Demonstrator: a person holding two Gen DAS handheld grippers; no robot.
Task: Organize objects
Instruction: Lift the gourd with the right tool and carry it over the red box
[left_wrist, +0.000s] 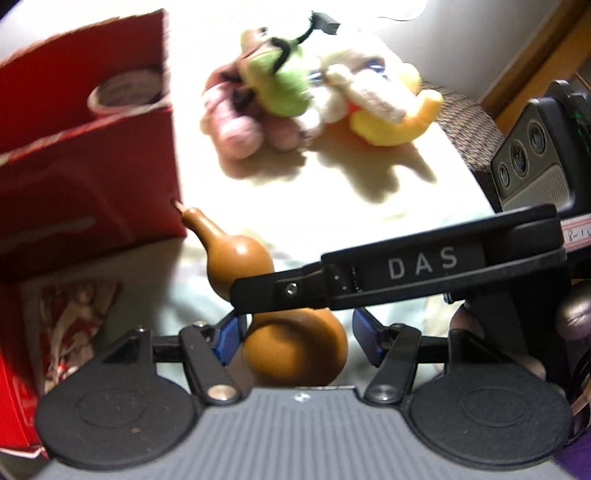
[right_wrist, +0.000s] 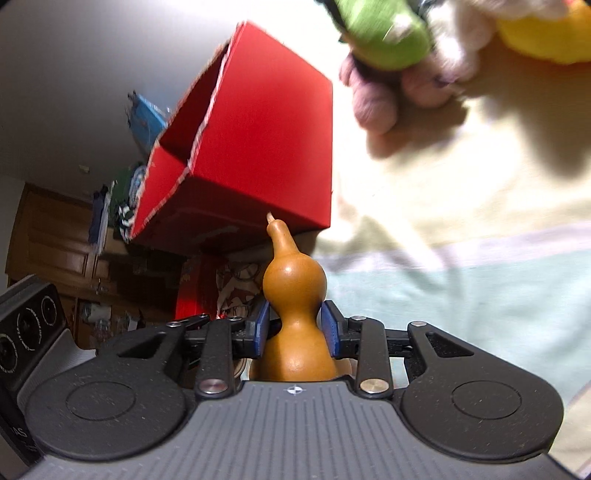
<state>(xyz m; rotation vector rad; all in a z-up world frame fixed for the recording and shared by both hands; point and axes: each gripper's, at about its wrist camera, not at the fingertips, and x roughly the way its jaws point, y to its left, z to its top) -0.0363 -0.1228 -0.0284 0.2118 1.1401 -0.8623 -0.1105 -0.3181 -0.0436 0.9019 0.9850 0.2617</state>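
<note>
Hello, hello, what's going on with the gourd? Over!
Right tool shut on gourd at its waist. Left tool open, flanking its base. Gourd tip at the red box wall. Plush toys beyond, clear.

A brown gourd (right_wrist: 295, 314), a red box (right_wrist: 258, 155) (white-edged), and green, yellow, pink plush toys (left_wrist: 295, 92).

Both wrist cameras sit low and close over the bed (right_wrist: 461, 221). Each looks forward along its fingers toward the red box (left_wrist: 85, 177) and plush toys (left_wrist: 295, 92); both views share the gourd (right_wrist: 295, 314).
</note>
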